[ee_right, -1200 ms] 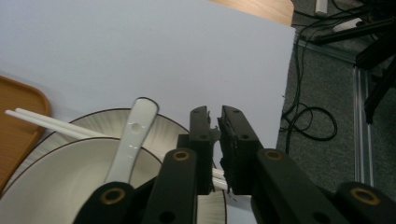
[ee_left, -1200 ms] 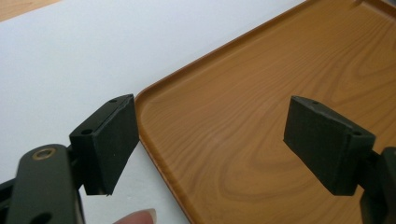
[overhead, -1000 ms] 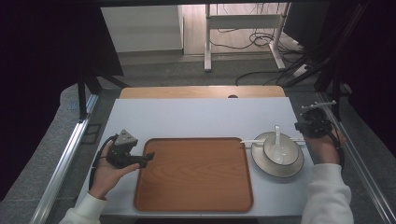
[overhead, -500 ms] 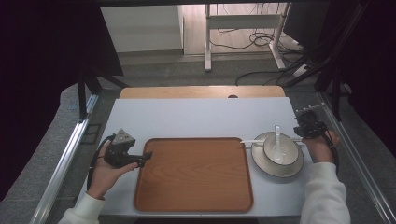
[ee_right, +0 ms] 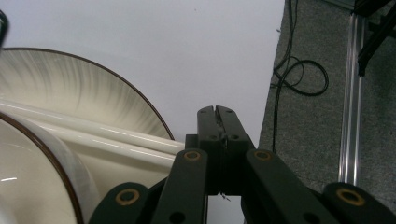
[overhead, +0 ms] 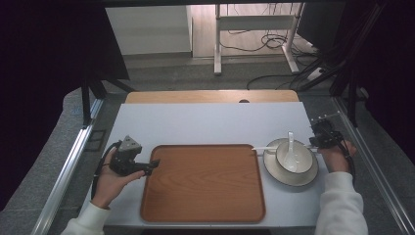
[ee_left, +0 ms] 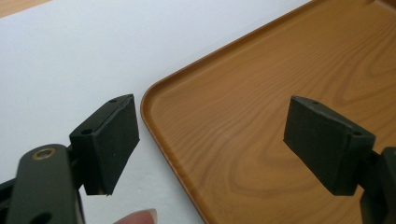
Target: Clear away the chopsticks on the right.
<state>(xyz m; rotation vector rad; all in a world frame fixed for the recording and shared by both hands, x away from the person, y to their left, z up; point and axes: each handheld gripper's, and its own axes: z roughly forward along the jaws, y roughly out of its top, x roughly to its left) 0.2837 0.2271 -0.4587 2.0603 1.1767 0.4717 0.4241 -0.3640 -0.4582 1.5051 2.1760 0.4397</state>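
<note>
Two grippers — left gripper (ee_left: 210,149) wide, right gripper (ee_right: 218,112) seemingly pinched.

Plate (ee_right: 70,88) and bowl (ee_right: 32,186) cut off — chopsticks (ee_right: 93,135) part-hidden behind tongs (ee_right: 218,112).

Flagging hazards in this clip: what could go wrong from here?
The shut right gripper sits at the plate rim beside the chopsticks; a nudge could roll them off. The spoon stands loose in the bowl and may tip. The open left gripper hovers over the tray edge and could shove it.
</note>
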